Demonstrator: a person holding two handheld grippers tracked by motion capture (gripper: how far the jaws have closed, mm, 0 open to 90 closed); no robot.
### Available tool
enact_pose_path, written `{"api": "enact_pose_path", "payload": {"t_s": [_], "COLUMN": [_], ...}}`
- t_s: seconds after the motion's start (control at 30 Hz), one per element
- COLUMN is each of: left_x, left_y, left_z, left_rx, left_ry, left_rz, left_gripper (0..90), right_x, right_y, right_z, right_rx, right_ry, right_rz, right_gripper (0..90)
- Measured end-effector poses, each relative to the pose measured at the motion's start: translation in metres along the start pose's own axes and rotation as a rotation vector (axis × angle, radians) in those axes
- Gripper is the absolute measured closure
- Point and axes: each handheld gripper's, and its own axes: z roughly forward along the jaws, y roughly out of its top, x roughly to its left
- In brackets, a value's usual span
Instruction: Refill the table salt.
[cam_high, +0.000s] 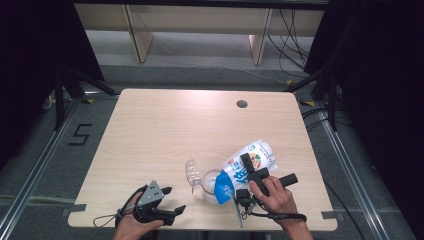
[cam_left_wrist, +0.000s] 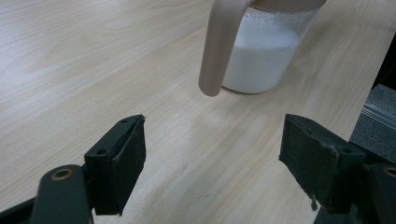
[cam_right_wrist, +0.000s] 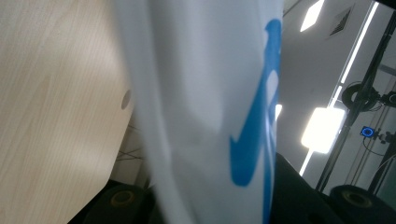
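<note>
Tipping pouch (cam_high: 248, 166) over jug (cam_high: 207, 184), lid (cam_high: 192, 172) beside

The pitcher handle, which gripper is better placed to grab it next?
Left. The left gripper is open and facing the pitcher handle, while the right gripper is holding the bag tipped over the pitcher.

We see a glossy plastic pouch (cam_high: 248, 164), a clear smooth jug (cam_left_wrist: 266, 51) and the matt pale wood-grain table (cam_high: 165, 130).

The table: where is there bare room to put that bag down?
The table is bare from the cable hole down to the bag, and along its left. It is crowded near the front edge, around the jug and both tools.
</note>
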Motion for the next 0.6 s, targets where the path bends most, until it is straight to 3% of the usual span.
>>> {"api": "enact_pose_path", "payload": {"t_s": [0.1, 0.13, 0.23, 0.27, 0.33, 0.5, 0.53, 0.57, 0.6], "left_x": [-0.0002, -0.0002, -0.0001, 0.0005, 0.0009, 0.0004, 0.0005, 0.0011, 0.0003], "left_y": [0.0, 0.0, 0.0, 0.0, 0.0001, -0.0001, -0.0002, 0.0, 0.0002], "left_z": [0.0, 0.0, 0.0, -0.0004, -0.0006, -0.0004, -0.0002, -0.0008, -0.001], "left_rx": [-0.001, 0.0, -0.001, 0.005, 0.008, 0.003, 0.001, 0.008, 0.01], "left_ry": [0.0, 0.0, 0.0, 0.002, 0.004, 0.001, 0.0, 0.003, 0.002], "left_rz": [0.0, -0.001, 0.0, 0.005, 0.01, 0.005, 0.004, 0.012, 0.006], "left_gripper": [22.0, 22.0, 22.0, 22.0, 22.0, 22.0, 22.0, 22.0, 22.0], "right_x": [-0.0016, -0.0003, 0.0009, 0.0032, 0.0035, 0.0004, -0.0025, -0.0019, -0.0032], "right_y": [-0.0003, -0.0003, -0.0009, -0.0011, -0.0015, -0.0013, -0.0015, -0.0015, -0.0018], "right_z": [0.0003, 0.0005, 0.0017, 0.0013, 0.002, 0.0011, 0.0015, 0.0006, 0.0008], "right_rx": [-0.008, -0.008, -0.023, -0.015, -0.028, -0.043, -0.056, -0.051, -0.064], "right_ry": [0.009, 0.004, -0.003, 0.002, 0.005, 0.019, 0.014, 0.024, 0.025], "right_rz": [0.0, 0.027, 0.041, 0.076, 0.101, 0.148, 0.131, 0.171, 0.18], "right_gripper": [86.6, 86.6, 86.6, 86.6, 86.6, 86.7, 86.7, 86.7, 86.7]}}
